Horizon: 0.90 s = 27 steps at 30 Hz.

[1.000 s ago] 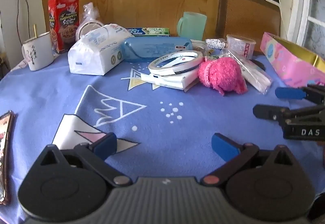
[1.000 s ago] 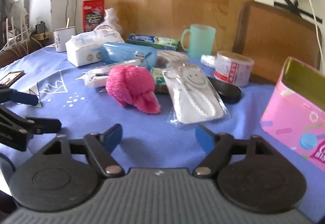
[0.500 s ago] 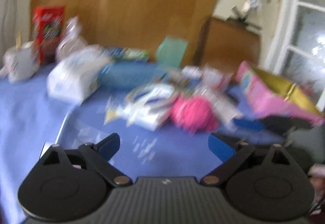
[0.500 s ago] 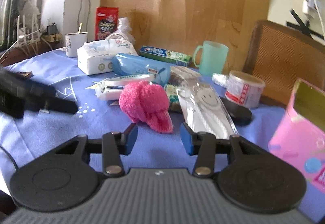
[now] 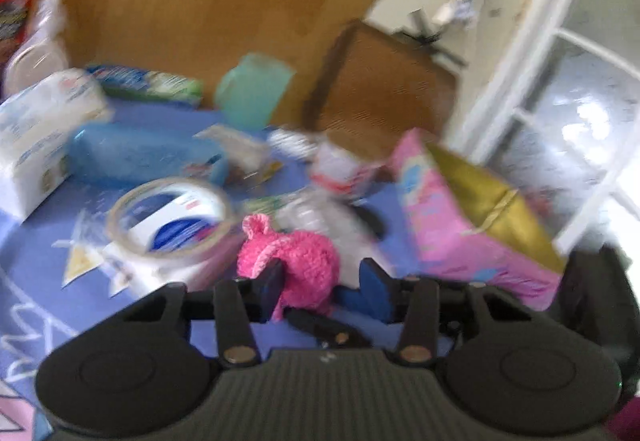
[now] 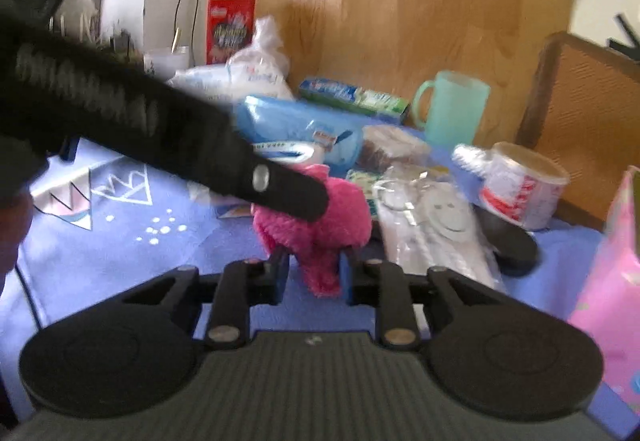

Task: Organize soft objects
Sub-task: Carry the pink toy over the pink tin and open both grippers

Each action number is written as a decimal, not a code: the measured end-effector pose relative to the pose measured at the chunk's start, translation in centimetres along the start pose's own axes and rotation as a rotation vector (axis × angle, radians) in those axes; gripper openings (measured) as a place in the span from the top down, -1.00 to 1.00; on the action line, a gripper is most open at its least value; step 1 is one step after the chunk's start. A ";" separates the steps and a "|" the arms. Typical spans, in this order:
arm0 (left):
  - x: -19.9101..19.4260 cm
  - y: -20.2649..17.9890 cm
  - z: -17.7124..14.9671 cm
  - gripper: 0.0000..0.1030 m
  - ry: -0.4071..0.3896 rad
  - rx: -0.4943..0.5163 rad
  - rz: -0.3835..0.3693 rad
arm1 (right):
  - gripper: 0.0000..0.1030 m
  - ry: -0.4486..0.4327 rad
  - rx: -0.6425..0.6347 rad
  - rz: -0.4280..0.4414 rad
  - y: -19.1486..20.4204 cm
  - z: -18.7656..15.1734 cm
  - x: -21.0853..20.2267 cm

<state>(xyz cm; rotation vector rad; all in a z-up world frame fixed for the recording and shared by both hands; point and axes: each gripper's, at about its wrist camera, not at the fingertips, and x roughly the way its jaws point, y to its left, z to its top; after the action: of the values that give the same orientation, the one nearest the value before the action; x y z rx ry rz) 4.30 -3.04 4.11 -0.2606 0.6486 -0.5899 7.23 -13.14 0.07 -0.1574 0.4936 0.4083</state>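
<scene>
A fluffy pink soft toy (image 5: 304, 265) (image 6: 332, 225) lies on the blue tablecloth in the middle of the clutter. My left gripper (image 5: 320, 291) straddles its near end, its blue pads still apart from it and partly open. My right gripper (image 6: 314, 273) has closed its blue pads on the toy's lower tail. The left gripper's black finger (image 6: 288, 193) crosses the right wrist view and rests over the toy's top. Both views are blurred.
A pink box (image 5: 460, 217) with a gold inside stands to the right. A tape roll (image 5: 168, 217), blue case (image 5: 132, 157), tissue pack (image 5: 36, 145), green mug (image 6: 452, 109), white tub (image 6: 524, 185) and smiley pouch (image 6: 436, 225) crowd around the toy.
Both grippers moved in on the pink toy. The right jaws narrowed from wide open and closed on it. The left jaws narrowed too, and the left gripper swung right.
</scene>
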 end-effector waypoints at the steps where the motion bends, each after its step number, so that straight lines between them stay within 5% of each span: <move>1: -0.2 -1.1 0.3 0.19 -0.018 0.036 -0.020 | 0.54 -0.024 0.006 -0.017 -0.4 -0.1 -0.7; 6: 2.3 -7.6 2.7 0.19 -0.061 0.193 -0.158 | 0.54 -0.192 0.024 -0.246 -2.7 -1.0 -6.0; 13: 9.3 -16.3 4.5 0.06 -0.031 0.269 -0.326 | 0.46 -0.228 0.158 -0.540 -9.8 -1.7 -9.6; 15: 11.0 -17.6 4.0 -0.30 -0.014 0.256 -0.302 | 0.37 -0.192 0.213 -0.597 -11.7 -2.2 -9.8; 19: 11.2 -16.9 3.1 -0.38 0.002 0.205 -0.263 | 0.01 -0.192 0.311 -0.634 -13.1 -3.7 -10.6; 27: 5.5 -10.5 1.5 -0.55 -0.099 0.162 -0.095 | 0.00 -0.332 0.306 -0.565 -10.7 -4.4 -11.5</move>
<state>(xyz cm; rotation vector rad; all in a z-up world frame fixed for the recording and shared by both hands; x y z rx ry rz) 4.20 -14.70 6.79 -0.1680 0.4913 -0.7122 0.61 -27.90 2.41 0.0704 0.1644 -0.1959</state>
